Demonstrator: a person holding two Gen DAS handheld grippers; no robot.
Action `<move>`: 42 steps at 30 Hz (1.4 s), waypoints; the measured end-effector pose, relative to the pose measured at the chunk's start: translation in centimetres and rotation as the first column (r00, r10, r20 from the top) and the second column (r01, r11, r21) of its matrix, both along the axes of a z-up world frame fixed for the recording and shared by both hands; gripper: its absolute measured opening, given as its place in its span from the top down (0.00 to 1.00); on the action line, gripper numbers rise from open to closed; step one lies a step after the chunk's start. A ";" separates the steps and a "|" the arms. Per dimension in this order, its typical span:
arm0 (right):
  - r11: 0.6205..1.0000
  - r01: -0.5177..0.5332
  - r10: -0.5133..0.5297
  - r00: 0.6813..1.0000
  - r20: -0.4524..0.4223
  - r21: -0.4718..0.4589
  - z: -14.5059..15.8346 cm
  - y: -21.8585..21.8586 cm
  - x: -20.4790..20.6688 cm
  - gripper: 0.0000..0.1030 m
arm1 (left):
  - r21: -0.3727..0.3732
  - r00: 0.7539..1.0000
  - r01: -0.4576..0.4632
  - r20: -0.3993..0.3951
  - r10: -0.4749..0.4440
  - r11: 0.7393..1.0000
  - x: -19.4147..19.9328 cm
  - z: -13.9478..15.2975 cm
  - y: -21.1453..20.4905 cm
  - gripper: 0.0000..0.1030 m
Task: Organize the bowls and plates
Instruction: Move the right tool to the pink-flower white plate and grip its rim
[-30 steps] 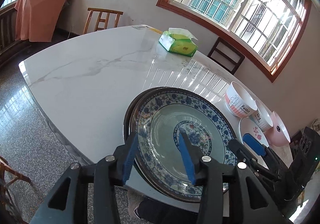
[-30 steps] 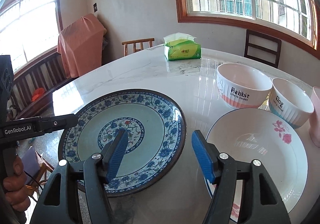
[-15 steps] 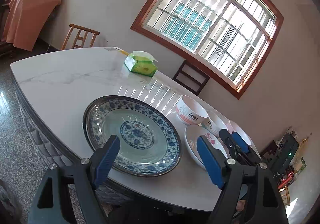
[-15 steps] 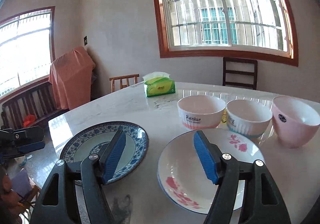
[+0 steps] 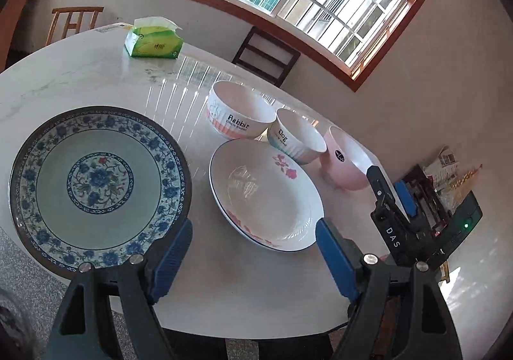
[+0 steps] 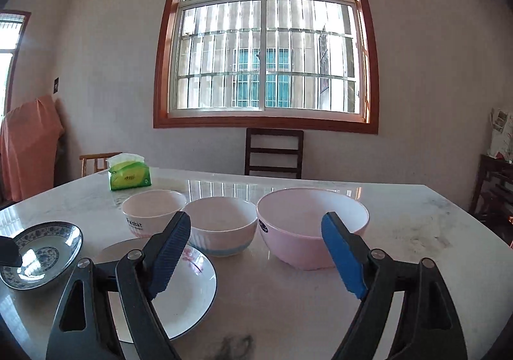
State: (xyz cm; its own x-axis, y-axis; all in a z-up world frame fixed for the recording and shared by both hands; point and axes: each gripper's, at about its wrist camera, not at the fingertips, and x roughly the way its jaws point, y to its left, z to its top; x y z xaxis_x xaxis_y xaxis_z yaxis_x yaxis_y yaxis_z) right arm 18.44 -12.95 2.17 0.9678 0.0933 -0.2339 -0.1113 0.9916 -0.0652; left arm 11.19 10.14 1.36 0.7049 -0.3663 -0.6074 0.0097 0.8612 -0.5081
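Only left view shows right tool (image 5: 389, 186) empty

We see our left gripper (image 5: 253, 251) as two black plastic arms with triangular cut-outs, each fixed by silver screws and ending in ribbed blue pads (image 5: 170, 259). Our right gripper (image 6: 256, 259) is built alike: black arms, silver screws, blue ridged pads (image 6: 343, 260). In the left wrist view, the right gripper's (image 5: 389, 190) black body carries white "DAS" lettering, a blue pad and a small green light behind it.
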 end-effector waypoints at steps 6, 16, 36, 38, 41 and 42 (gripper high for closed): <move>0.978 0.207 -0.205 0.977 -0.057 0.023 -0.3 -2.0 1.0 0.01 | -0.008 0.994 -0.063 -0.084 0.062 0.998 0.8 -1.1 -0.9 0.21; 0.977 -0.200 0.211 0.945 -0.248 0.071 -0.8 -0.9 1.0 0.05 | -0.010 0.990 0.004 -0.141 -0.006 1.000 2.6 -1.1 -2.9 0.21; 0.888 -0.257 0.454 0.610 -0.649 0.380 -3.6 -2.5 9.3 0.55 | -0.062 0.955 -0.092 -0.287 0.070 0.994 6.2 -3.3 -3.0 0.21; 0.889 -0.251 0.454 0.596 -0.663 0.383 -3.9 -2.5 9.9 0.56 | -0.059 0.952 -0.104 -0.293 0.083 0.993 6.4 -3.4 -2.9 0.21; 0.892 -0.247 0.449 0.576 -0.684 0.378 -4.4 -2.3 10.6 0.59 | -0.071 0.950 -0.115 -0.300 0.089 0.991 6.9 -3.6 -2.8 0.21; 0.896 -0.248 0.442 0.573 -0.691 0.368 -4.5 -2.1 10.8 0.60 | -0.071 0.948 -0.123 -0.304 0.096 0.990 7.1 -3.7 -2.6 0.21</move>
